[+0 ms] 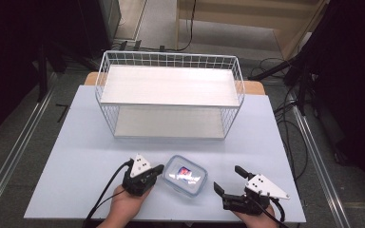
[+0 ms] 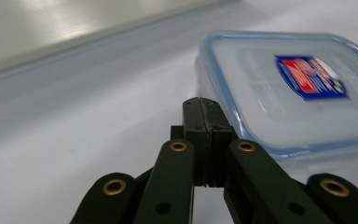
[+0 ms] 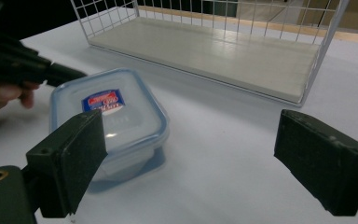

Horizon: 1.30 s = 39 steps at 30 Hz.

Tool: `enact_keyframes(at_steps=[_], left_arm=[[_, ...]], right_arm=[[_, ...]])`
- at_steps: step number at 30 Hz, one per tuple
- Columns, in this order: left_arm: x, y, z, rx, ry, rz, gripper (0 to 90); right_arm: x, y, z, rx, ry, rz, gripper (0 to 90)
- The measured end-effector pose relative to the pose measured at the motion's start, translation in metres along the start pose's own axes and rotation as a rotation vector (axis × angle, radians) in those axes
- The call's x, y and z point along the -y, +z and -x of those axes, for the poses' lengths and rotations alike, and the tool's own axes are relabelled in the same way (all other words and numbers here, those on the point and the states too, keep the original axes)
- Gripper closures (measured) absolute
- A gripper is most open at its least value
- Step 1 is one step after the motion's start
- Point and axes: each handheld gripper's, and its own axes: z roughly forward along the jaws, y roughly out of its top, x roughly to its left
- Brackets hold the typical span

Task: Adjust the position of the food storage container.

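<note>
A lidded box [image 1: 185, 175] with a red-and-blue label sat on the table [image 1: 76, 156], in front of a white wire rack [image 1: 168, 92]. Your left gripper [image 1: 158, 169], jaws clenched on nothing, lay just beside the box's left edge. Your right gripper [image 1: 228, 181], jaws spread wide, rested near the box's right side, apart from it.

Clear lidded container [image 1: 185, 175] lies flat before wire rack [image 1: 169, 95].

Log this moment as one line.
left tool: shut, beside container | right tool: open, empty | wire shelf: empty
</note>
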Motion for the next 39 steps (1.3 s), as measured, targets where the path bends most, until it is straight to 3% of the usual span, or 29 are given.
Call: enact_keyframes(at_steps=[2,4,8,9,10,11,12,13,14,16,17,18,20,22,28,39], left_arm=[[0.003,-0.008,0.009,0.009,0.025,-0.029,90.0],[0.006,-0.017,0.011,-0.001,0.036,-0.023,90.0],[0.012,-0.03,0.004,-0.028,0.02,0.04,86.9],[0.011,-0.032,0.0,-0.022,0.002,0.055,82.6],[0.011,-0.032,0.0,-0.022,0.002,0.055,80.0],[0.009,-0.034,-0.002,-0.019,0.0,0.072,80.0],[0.007,-0.037,-0.006,-0.027,-0.009,0.095,72.9],[0.007,-0.037,-0.006,-0.027,-0.009,0.095,69.5],[0.005,-0.039,-0.007,-0.033,-0.002,0.102,65.9],[0.004,-0.039,-0.01,-0.044,0.003,0.116,60.3],[0.003,-0.039,-0.011,-0.054,-0.001,0.119,60.3],[0.001,-0.038,-0.013,-0.05,-0.004,0.124,58.0],[0.001,-0.038,-0.014,-0.051,-0.002,0.127,57.4],[-0.001,-0.037,-0.013,-0.06,0.01,0.122,55.9],[-0.001,-0.035,-0.013,-0.053,0.004,0.127,53.7],[0.005,-0.045,-0.015,-0.057,-0.032,0.135,51.4]], right_arm=[[0.0,-0.002,0.002,0.0,0.013,0.004,10.9],[0.0,-0.003,0.002,-0.001,0.019,0.003,12.5],[0.005,-0.002,0.001,-0.021,0.031,-0.039,21.3],[0.008,0.0,0.001,-0.027,0.045,-0.067,34.0],[0.008,0.0,0.001,-0.027,0.045,-0.067,34.0],[0.009,0.0,0.001,-0.025,0.055,-0.074,40.0],[0.014,0.003,0.002,-0.029,0.077,-0.123,56.7],[0.014,0.003,0.002,-0.029,0.077,-0.123,56.7],[0.018,0.006,0.002,-0.052,0.094,-0.181,73.4],[0.024,0.009,-0.001,-0.068,0.089,-0.245,86.7],[0.024,0.009,-0.001,-0.068,0.089,-0.245,86.7],[0.03,0.011,-0.009,-0.102,0.064,-0.292,90.0],[0.031,0.011,-0.012,-0.119,0.056,-0.303,90.0],[0.032,0.012,-0.027,-0.171,0.019,-0.322,90.0],[0.028,0.018,-0.031,-0.142,0.02,-0.304,90.0],[0.018,0.044,-0.022,-0.119,0.005,-0.3,88.5]])
